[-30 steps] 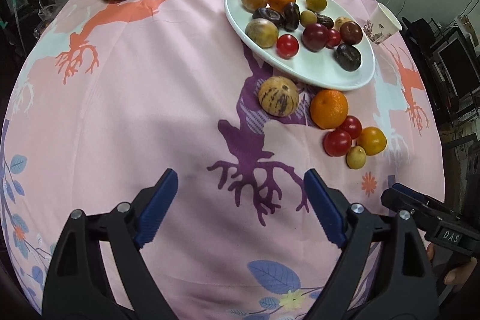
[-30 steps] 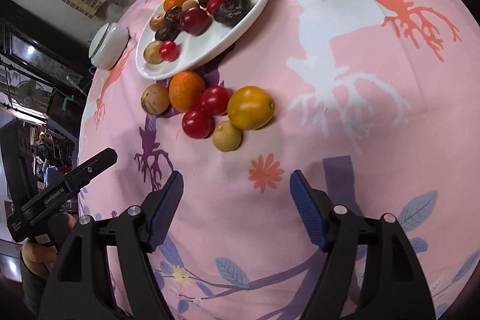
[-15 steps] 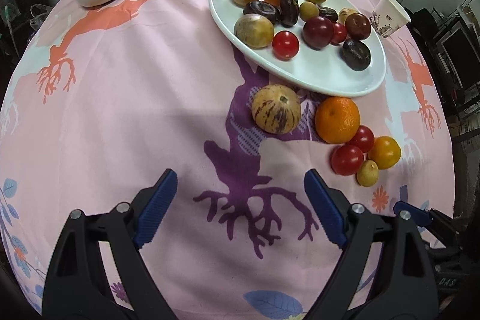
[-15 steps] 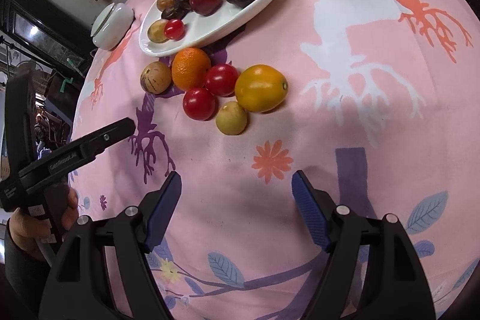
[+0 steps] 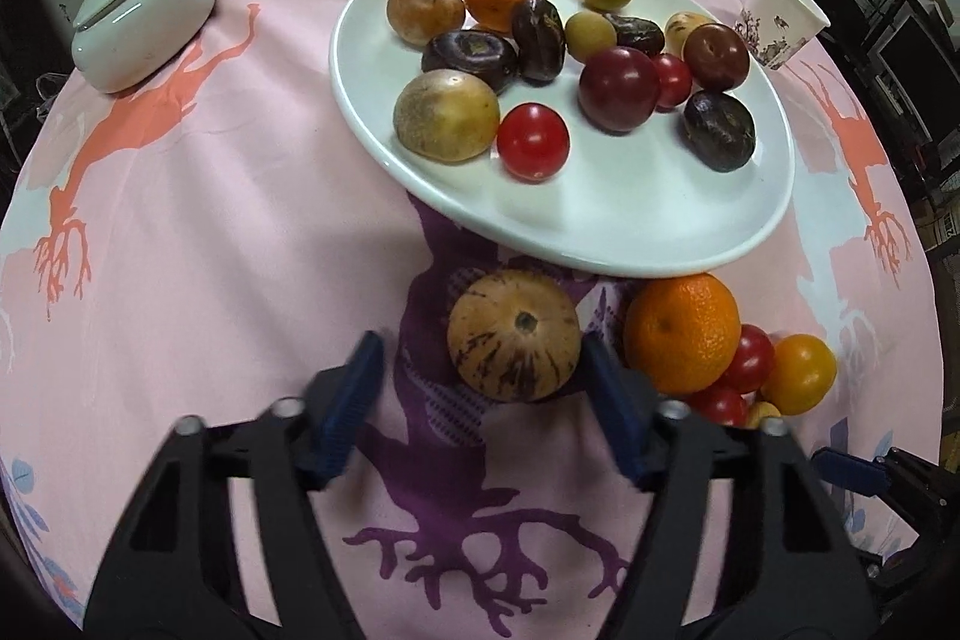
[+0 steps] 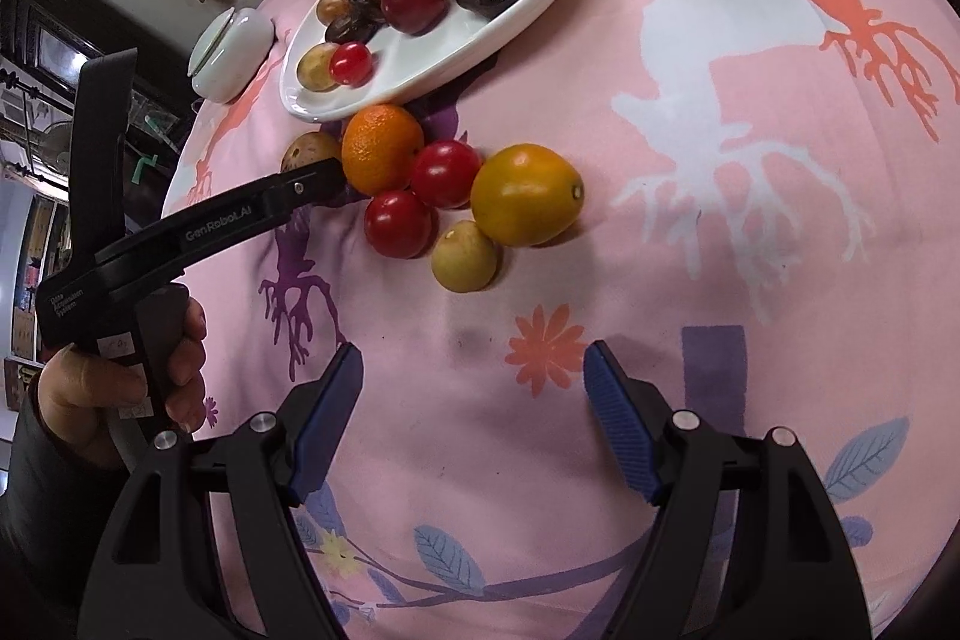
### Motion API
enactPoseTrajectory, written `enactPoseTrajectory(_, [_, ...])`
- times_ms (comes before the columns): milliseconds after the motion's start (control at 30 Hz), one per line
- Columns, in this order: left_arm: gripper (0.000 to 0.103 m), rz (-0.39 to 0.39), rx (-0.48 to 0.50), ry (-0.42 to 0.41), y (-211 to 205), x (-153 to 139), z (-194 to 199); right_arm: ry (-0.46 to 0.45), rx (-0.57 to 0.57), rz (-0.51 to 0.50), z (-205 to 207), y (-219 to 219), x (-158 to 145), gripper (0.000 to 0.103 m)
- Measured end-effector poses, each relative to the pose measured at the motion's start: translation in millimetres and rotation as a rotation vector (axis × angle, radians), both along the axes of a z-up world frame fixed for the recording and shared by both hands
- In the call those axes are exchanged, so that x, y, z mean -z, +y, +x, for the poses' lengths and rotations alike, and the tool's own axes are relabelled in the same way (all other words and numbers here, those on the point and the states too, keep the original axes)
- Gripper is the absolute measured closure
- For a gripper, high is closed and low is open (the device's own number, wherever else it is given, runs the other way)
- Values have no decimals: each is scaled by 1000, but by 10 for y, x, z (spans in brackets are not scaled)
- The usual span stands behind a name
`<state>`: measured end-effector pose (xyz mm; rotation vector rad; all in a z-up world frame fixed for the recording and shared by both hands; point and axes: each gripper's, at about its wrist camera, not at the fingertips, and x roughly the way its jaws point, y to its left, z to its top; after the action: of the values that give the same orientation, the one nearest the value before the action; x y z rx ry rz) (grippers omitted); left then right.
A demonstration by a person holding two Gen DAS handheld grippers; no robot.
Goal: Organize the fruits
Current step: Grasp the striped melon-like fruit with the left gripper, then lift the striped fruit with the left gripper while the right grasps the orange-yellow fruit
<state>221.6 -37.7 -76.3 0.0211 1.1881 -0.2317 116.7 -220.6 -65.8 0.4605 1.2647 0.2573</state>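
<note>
Black left gripper reads "GenRobot.AI"; I see its jaws closing round the striped melon, just near of the white plate, left pad not touching yet. R gripper gapes, empty. Loose: 1 orange, 2 red tomatoes.

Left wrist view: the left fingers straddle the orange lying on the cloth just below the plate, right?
Not the orange. The left wrist view shows the closing left gripper straddling the striped tan fruit beside it, on the cloth just below the plate.
</note>
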Motion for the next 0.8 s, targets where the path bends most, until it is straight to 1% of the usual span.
enactPoseTrajectory(33, [60,0,14,-15,-15,-15,-18,0,7,-1,6,-14,2,27])
enactPoseTrajectory(67, [61,8,29,-26,-34,-29,-42,1,10,0,11,-26,4,27])
enactPoseTrajectory(100, [61,31,35,-28,-50,-30,-66,1,10,1,20,-31,1,27])
enactPoseTrajectory(133, [61,32,31,-27,-46,-31,-92,-1,11,0,25,-34,-5,27])
enactPoseTrajectory(267, [61,-36,-19,12,75,-39,-205,-37,33,-24,42,-54,-59,27])
enactPoseTrajectory(300, [61,-46,-26,20,108,-41,-240,-50,37,-43,46,-57,-69,27])
enactPoseTrajectory(367, [61,-43,-28,30,160,-37,-310,-61,28,-99,58,-43,-67,27])
enactPoseTrajectory(467, [61,-56,-39,47,233,-23,-412,-86,45,-136,64,-63,-70,27])
enactPoseTrajectory(567, [61,-83,-57,54,280,-5,-475,-73,91,-124,82,-130,-36,27])
enactPoseTrajectory(667, [61,-68,-46,53,270,21,-503,-57,109,-122,115,-153,-9,27])
enactPoseTrajectory(800, [62,-61,-43,39,272,17,-528,-71,118,-110,167,-136,-27,27])
